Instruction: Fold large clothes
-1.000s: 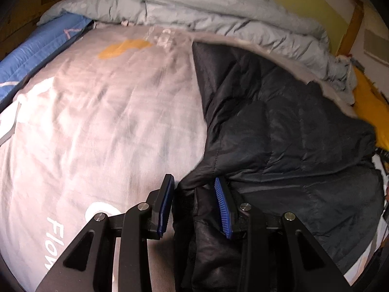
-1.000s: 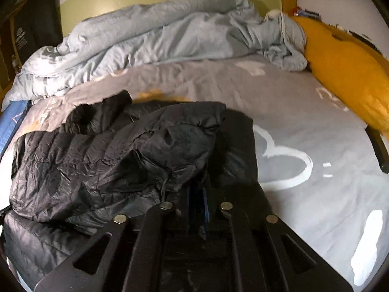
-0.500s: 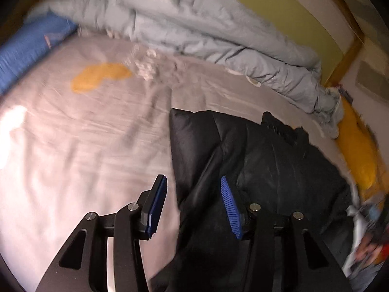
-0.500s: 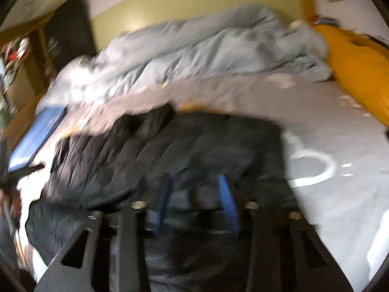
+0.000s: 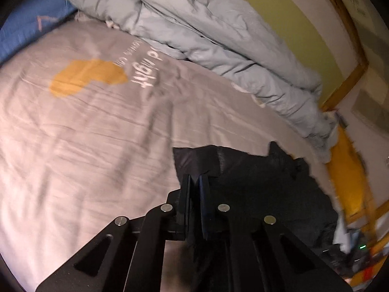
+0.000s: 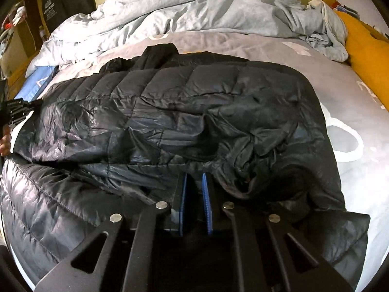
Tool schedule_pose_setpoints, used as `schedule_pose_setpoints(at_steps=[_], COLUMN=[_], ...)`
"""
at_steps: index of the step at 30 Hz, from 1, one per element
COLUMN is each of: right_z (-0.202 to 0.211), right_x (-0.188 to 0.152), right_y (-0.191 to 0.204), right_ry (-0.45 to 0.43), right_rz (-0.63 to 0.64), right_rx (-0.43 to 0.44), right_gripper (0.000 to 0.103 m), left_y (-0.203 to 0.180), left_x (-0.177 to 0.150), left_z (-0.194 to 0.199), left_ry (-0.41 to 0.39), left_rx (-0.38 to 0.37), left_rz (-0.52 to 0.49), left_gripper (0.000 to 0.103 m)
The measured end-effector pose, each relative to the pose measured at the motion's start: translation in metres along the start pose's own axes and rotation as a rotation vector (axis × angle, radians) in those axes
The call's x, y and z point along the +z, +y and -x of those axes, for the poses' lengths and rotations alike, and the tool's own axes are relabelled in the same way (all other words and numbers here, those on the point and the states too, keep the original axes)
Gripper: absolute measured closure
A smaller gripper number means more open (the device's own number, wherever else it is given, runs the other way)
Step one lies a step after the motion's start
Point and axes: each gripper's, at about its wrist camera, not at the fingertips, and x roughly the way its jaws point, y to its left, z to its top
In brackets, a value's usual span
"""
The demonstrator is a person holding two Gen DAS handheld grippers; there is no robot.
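A black quilted puffer jacket lies spread across the grey bed sheet. My right gripper is at the jacket's near edge. Its jaws are closing to a narrow gap, with a fold of the dark fabric between the blue pads. In the left wrist view, only a corner of the jacket shows, at the lower right. My left gripper is shut on the jacket's edge, and dark fabric hangs below its fingers. At the far left of the right wrist view, a hand holds that same end of the jacket.
A crumpled grey-blue duvet is piled along the headboard side. A yellow pillow lies along the right edge and a blue one at the far left. The printed sheet stretches bare to the left of the jacket.
My left jaws went from open around the jacket's edge to shut on it, and the hand shifted sideways. The right jaws opened, then narrowed again. The jacket now lies flatter and wider.
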Motion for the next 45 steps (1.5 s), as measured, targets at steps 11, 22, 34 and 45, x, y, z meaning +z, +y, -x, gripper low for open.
schedule_pose_setpoints(at_steps=[11, 22, 34, 45], right_z=[0.085, 0.187, 0.223, 0.220], right_x=[-0.008, -0.054, -0.087, -0.103], right_y=[0.001, 0.025, 0.040, 0.037], right_ry=[-0.187, -0.433, -0.541, -0.565], right_rz=[-0.053, -0.034, -0.022, -0.042], right_rx=[-0.021, 0.012, 0.024, 0.009], right_gripper=[0.074, 0.026, 0.000, 0.000], left_y=[-0.058, -0.140, -0.167, -0.168], left_x=[-0.050, -0.141, -0.214, -0.240], left_z=[0.114, 0.217, 0.249, 0.245], left_ry=[-0.175, -0.388, -0.511, -0.566], left_rx=[0.048, -0.003, 0.052, 0.116], left_rz=[-0.258, -0.381, -0.402, -0.451], left_gripper=[0.094, 0.083, 0.017, 0.000])
